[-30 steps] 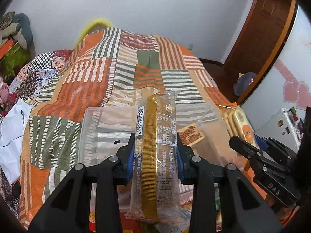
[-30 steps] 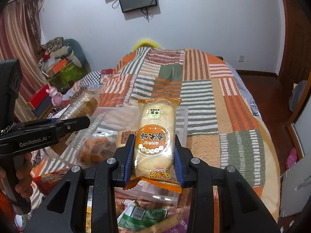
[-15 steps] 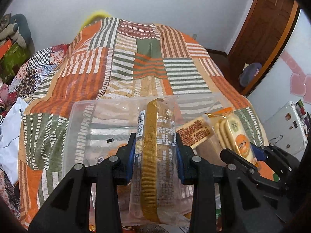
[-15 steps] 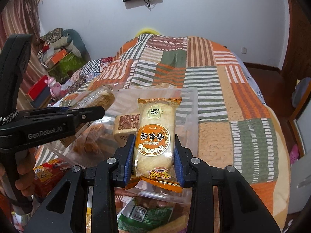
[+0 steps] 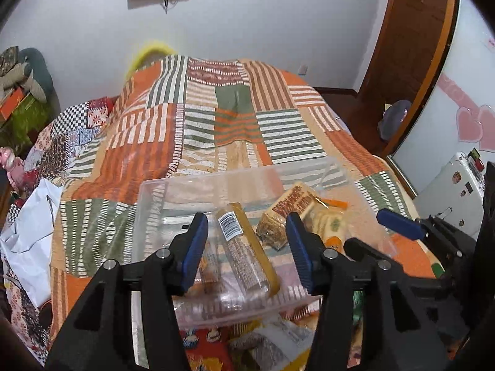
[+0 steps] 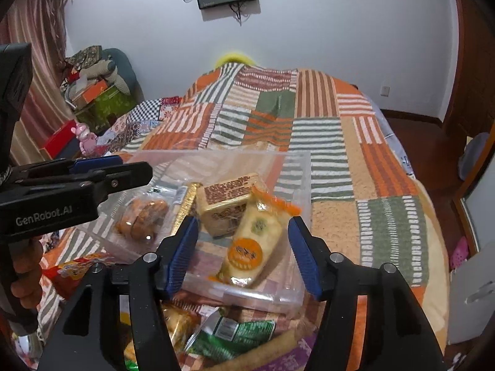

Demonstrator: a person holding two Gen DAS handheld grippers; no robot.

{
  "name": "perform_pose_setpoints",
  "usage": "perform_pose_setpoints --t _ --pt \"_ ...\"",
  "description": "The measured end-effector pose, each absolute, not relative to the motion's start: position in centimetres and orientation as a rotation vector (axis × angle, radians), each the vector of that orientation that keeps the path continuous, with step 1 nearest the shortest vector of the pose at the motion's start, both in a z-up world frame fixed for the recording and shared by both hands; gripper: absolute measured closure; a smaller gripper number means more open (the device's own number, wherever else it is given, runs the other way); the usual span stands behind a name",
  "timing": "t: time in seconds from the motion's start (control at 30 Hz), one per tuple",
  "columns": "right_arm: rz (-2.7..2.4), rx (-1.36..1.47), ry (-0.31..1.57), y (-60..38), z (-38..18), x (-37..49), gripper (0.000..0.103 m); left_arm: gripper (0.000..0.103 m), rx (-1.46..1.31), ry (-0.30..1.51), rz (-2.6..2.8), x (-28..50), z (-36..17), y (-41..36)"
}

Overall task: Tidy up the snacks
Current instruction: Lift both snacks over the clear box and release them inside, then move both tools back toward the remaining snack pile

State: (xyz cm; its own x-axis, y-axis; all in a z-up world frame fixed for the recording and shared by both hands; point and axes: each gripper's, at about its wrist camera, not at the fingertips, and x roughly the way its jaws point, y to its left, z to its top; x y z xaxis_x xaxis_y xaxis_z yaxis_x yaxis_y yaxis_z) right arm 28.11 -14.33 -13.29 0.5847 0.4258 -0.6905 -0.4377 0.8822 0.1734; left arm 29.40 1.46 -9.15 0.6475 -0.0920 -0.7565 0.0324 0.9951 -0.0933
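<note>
A clear plastic bin (image 5: 154,204) (image 6: 297,167) sits on the patchwork bed. My left gripper (image 5: 246,249) is open above it; the clear pack with a gold strip (image 5: 247,247) lies in the bin below the jaws. My right gripper (image 6: 243,252) is open; the orange-and-white rice cracker pack (image 6: 253,244) lies tilted in the bin between the jaws. A tan biscuit pack (image 6: 227,199) (image 5: 290,204) and a bag of round cookies (image 6: 142,219) also lie in the bin.
Loose snack packs lie on the bed in front of the bin: a green one (image 6: 232,334), a red one (image 6: 71,272). The striped bedspread (image 5: 235,123) stretches behind. A white bag (image 5: 27,232) lies at left. A door (image 5: 411,46) and fridge (image 5: 451,191) stand at right.
Both grippers have opened and let go of their packs, which now lie in the bin. Both grippers have moved closer over the bin.
</note>
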Motion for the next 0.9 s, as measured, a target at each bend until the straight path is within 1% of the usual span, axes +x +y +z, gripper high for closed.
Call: perform_pose_setpoints --t 0.07,0.23,0.3,0.4,0.57,0.7,0.9 --pt "0.507 -0.015 0.789 -14.5 -12.7 27.7 0.045 0.046 -0.072 0.847 -0.071 28.4 -8.6 1.6" --pt "0.505 -0.016 0.747 -15.2 -11.1 26.3 0.037 0.038 -0.073 0.807 -0.07 25.6 -7.2 2.3" --pt "0.507 -0.018 0.739 -15.4 -10.8 25.8 0.037 0.035 -0.073 0.794 -0.066 24.4 -6.8 2.8" --pt "0.51 -0.021 0.732 -15.8 -10.3 24.8 0.036 0.033 -0.078 0.785 -0.065 22.8 -6.4 3.4" --pt "0.504 -0.03 0.724 -16.5 -10.3 23.2 0.032 0.03 -0.074 0.781 -0.04 20.0 -6.3 4.6" --pt "0.499 -0.039 0.736 -17.0 -10.8 22.2 0.031 0.024 -0.077 0.794 -0.02 17.8 -7.0 5.7" --pt "0.509 -0.049 0.773 -17.1 -11.9 20.2 0.03 0.024 -0.084 0.828 0.007 14.4 -9.0 6.6"
